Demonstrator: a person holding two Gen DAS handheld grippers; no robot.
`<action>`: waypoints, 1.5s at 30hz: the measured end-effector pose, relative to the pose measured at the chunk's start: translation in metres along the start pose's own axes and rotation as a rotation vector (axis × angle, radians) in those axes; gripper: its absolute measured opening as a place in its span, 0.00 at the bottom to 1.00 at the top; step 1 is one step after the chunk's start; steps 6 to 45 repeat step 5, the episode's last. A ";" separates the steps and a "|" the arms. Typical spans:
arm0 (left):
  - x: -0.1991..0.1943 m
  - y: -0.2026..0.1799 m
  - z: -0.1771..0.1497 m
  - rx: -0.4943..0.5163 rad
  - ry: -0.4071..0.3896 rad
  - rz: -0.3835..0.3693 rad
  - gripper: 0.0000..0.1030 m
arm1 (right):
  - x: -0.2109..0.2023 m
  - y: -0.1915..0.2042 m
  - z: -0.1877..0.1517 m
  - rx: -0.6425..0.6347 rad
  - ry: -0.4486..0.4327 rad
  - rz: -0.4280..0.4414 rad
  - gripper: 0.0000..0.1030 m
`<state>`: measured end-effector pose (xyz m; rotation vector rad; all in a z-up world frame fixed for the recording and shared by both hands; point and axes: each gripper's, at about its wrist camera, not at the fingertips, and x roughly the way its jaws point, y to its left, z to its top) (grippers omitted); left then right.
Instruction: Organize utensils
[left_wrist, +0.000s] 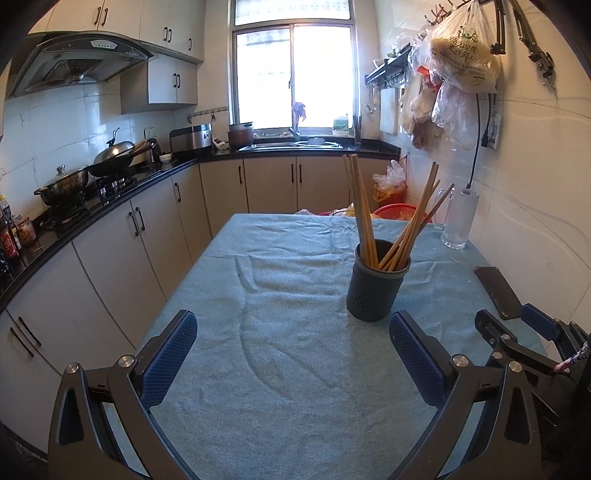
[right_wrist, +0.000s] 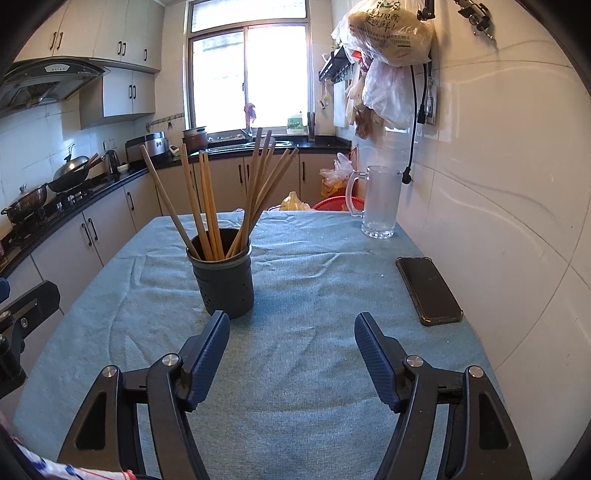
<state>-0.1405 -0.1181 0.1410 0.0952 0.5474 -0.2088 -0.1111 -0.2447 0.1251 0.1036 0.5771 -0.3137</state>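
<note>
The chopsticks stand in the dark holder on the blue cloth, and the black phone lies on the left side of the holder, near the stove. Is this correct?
Not quite. The phone lies to the right of the holder, near the tiled wall, not the stove; the right wrist view shows it. The chopsticks do stand in the holder on the blue cloth.

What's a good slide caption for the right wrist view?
Open right claw hovers over the cloth, chopsticks upright in the holder ahead.
</note>
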 end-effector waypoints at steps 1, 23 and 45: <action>0.002 0.001 0.000 -0.003 0.009 -0.006 1.00 | 0.001 0.000 -0.001 0.001 0.003 0.000 0.73; 0.008 0.002 -0.002 -0.010 0.034 -0.011 1.00 | 0.005 0.000 -0.002 0.000 0.016 -0.002 0.74; 0.008 0.002 -0.002 -0.010 0.034 -0.011 1.00 | 0.005 0.000 -0.002 0.000 0.016 -0.002 0.74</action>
